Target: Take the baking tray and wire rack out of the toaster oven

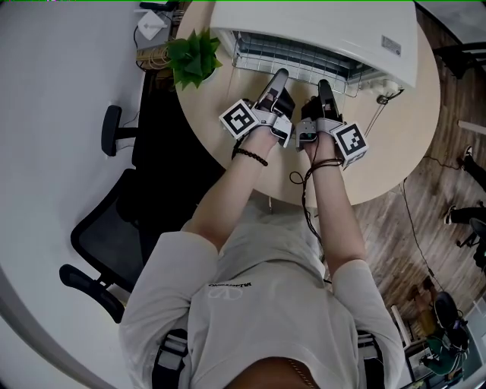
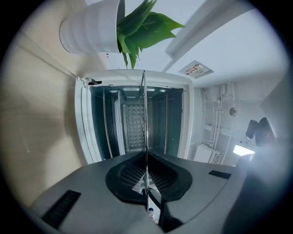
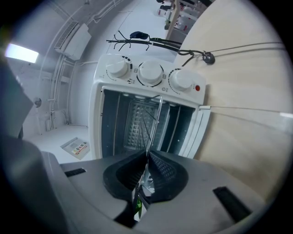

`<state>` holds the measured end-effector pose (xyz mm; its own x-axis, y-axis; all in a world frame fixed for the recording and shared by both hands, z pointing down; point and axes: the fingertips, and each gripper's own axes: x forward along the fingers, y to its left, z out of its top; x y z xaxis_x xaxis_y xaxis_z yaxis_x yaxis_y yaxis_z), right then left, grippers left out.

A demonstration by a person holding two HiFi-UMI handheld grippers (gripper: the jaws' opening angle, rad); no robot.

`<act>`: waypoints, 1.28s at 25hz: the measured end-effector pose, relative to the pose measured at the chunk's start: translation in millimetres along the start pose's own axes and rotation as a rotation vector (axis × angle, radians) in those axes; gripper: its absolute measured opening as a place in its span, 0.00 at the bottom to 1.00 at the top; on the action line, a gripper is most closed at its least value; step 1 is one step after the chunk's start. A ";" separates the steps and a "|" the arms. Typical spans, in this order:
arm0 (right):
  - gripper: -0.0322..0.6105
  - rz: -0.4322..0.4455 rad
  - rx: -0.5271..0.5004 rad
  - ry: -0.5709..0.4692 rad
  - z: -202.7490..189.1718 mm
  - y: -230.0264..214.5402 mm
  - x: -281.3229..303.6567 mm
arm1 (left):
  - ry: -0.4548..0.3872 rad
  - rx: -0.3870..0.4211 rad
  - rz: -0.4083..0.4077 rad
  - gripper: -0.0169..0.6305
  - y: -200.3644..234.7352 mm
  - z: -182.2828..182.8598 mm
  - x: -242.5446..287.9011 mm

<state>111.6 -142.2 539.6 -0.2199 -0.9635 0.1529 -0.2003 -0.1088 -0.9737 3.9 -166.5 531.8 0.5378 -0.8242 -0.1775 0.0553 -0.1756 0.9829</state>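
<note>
While both bare forearms reach fwd side by side over the round table (image 1: 402, 144), the hands sit close together at the mouth of the toaster oven (image 1: 319, 23). The left gripper (image 1: 279, 76) and right gripper (image 1: 324, 85) point at it almost parallel. Each is rolled onto its side, w/ its marker cube (image 1: 241, 119) facing outward; the left wrist wears a dark beaded bracelet (image 1: 250, 156).

Jaws: both pairs are pressed nearly together on the front edge of the wire rack (image 1: 296, 55), left one tighter. In each gripper view the rack shows edge-on as a thin bright metal line that runs from between the black ribbed pads straight into the oven cavity. In the right gripper view a few thin wires fan off that line. From the head view the rack sticks partway out of the oven front, over the table, as a silvery grid of parallel bars w/ a rim.

Can't pick out the baking tray for sure in any view.

Materials: the oven is white painted metal w/ a dark interior, an embossed diamond-pattern back panel, three round white knobs (image 3: 151, 72) and a small red lamp (image 3: 197, 87). The tabletop is pale wood-look and smooth. A leafy green plant (image 1: 194, 57) in a ribbed white pot (image 2: 89, 27) stands just left of the oven. The gripper bodies are grey plastic.
</note>
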 end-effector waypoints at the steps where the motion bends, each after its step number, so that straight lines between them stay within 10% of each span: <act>1: 0.08 -0.003 -0.001 0.003 -1.6 -1.4 -3.2 | 0.001 -0.001 0.002 0.05 0.4 -1.7 -3.2; 32: 0.08 -0.024 -0.007 0.072 -41.4 -9.6 -83.2 | 0.054 -0.010 0.043 0.04 -7.5 -36.7 -86.4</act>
<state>92.3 -50.9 543.3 -0.2827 -0.9405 0.1885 -0.2134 -0.1299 -0.9683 -12.1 -74.2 541.6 0.5841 -0.8008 -0.1324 0.0390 -0.1353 0.9900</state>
